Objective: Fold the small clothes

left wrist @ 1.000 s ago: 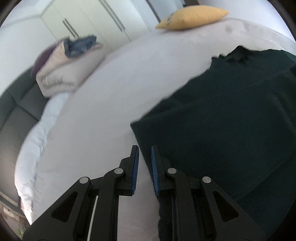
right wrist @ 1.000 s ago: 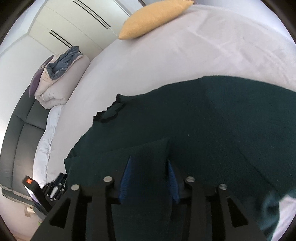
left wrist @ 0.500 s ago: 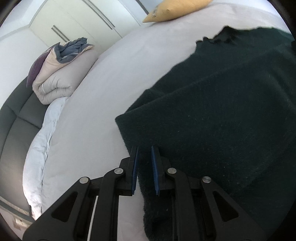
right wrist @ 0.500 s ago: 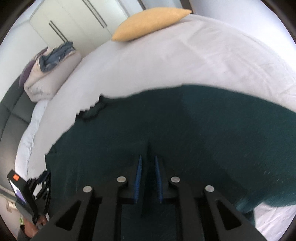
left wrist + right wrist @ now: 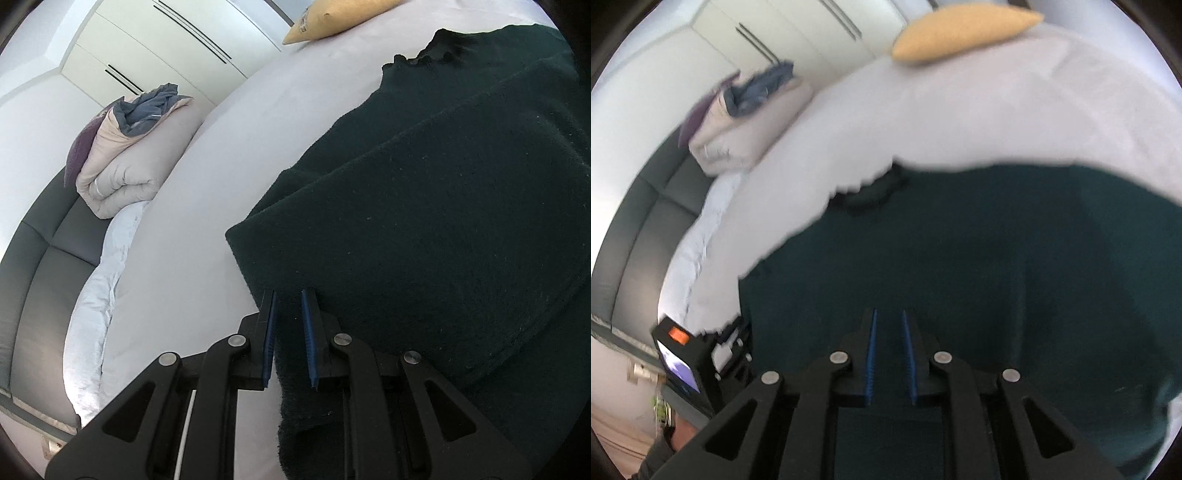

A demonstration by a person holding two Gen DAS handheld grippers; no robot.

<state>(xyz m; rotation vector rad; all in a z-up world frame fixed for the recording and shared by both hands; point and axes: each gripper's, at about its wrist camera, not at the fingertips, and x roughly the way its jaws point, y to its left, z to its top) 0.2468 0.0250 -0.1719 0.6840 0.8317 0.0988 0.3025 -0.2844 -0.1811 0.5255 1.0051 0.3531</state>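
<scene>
Holding the dark green sweater (image 5: 424, 206) on the bed (image 5: 207, 206), you had one fold laid; your left claw (image 5: 288, 295) and right claw (image 5: 888, 314), jaws just closed, both pinched its cloth, more folds remaining.

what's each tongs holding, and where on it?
Both grip the dark green sweater: left tongs at its edge near a corner, right tongs on a fold of it.
</scene>
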